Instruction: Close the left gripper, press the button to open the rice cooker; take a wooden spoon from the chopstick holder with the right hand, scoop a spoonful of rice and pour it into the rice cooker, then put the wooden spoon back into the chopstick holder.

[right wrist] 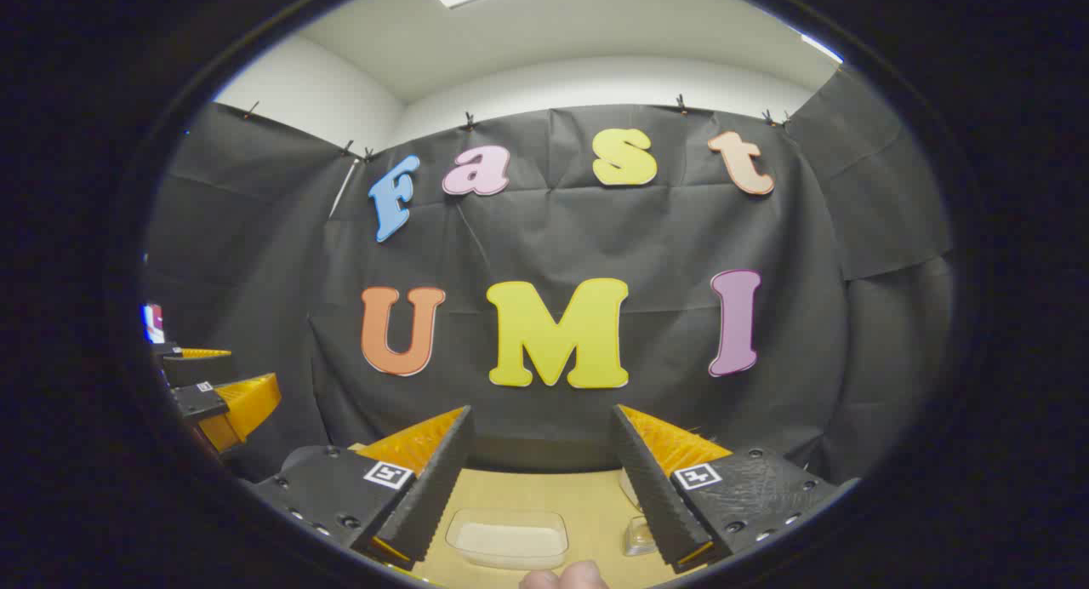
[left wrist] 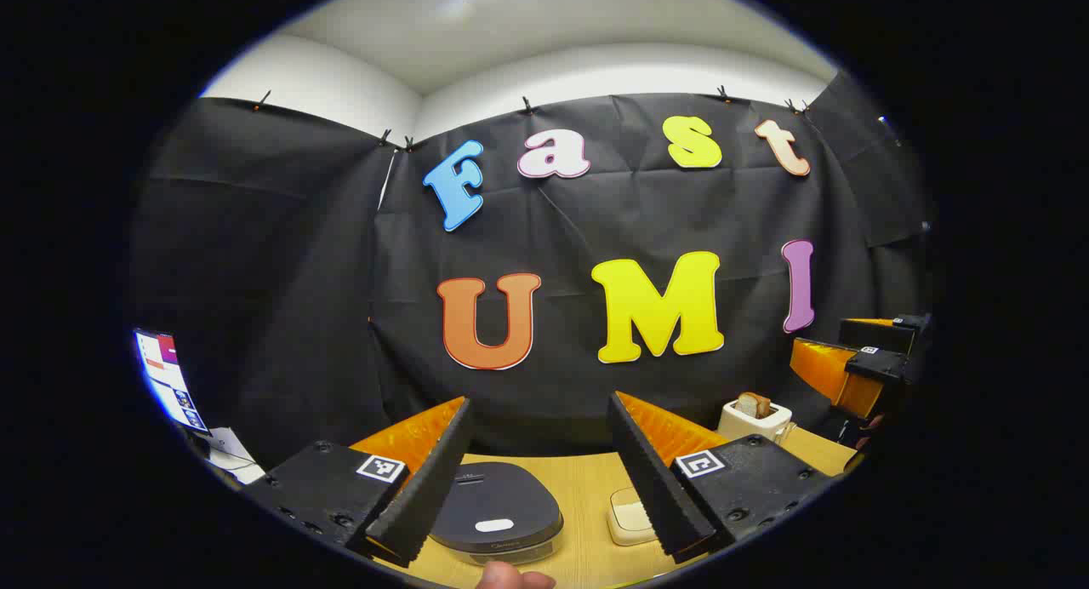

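In the left gripper view, my left gripper (left wrist: 539, 400) is open and holds nothing. Below and between its fingers a dark grey rice cooker (left wrist: 498, 504) sits on the wooden table with its lid down. A white oval button (left wrist: 493, 525) shows on the lid's near side. In the right gripper view, my right gripper (right wrist: 540, 410) is also open and holds nothing. A clear shallow tray of rice (right wrist: 508, 538) lies on the table just beneath it. The other gripper shows at the edge of each view: the right gripper (left wrist: 859, 359) and the left gripper (right wrist: 213, 393).
A cream flat object (left wrist: 630, 517) lies right of the cooker. A white toaster with bread (left wrist: 753, 414) stands at the back right. A small clear container (right wrist: 638, 534) sits right of the rice tray. A screen (left wrist: 166, 380) glows at far left. A fingertip (left wrist: 510, 579) pokes in below.
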Action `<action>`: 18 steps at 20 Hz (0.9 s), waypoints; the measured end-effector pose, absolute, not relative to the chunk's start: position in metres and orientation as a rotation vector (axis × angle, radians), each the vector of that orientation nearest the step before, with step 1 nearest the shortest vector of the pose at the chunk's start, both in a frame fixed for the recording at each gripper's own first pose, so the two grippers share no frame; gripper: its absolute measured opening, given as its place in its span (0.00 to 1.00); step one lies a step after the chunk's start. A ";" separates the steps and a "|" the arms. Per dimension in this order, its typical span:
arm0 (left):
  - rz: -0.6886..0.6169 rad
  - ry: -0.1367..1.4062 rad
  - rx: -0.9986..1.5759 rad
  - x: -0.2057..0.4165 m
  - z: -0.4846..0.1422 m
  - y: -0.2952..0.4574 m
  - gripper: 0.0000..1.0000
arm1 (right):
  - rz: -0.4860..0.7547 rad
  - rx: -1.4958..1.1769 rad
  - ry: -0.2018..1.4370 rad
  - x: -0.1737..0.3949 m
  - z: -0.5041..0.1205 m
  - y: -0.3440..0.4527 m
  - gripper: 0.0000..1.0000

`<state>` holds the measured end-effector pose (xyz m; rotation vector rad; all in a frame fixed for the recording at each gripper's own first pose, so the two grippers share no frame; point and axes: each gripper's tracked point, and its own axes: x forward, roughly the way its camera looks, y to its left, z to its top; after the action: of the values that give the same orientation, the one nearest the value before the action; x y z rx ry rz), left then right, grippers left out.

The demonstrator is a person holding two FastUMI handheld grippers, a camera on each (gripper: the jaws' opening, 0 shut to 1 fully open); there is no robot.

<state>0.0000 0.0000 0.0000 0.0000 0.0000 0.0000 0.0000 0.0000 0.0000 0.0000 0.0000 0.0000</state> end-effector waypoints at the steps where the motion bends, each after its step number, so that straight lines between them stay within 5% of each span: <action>1: -0.002 -0.001 -0.003 0.003 0.000 -0.002 0.95 | -0.003 0.003 -0.002 0.003 0.000 -0.002 0.97; 18: 0.072 0.043 -0.058 0.025 -0.016 -0.005 0.99 | -0.045 0.013 0.017 0.030 0.000 -0.051 0.96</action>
<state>0.0249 -0.0053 -0.0156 -0.0583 0.0433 0.0717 0.0299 -0.0507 0.0002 0.0133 0.0170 -0.0449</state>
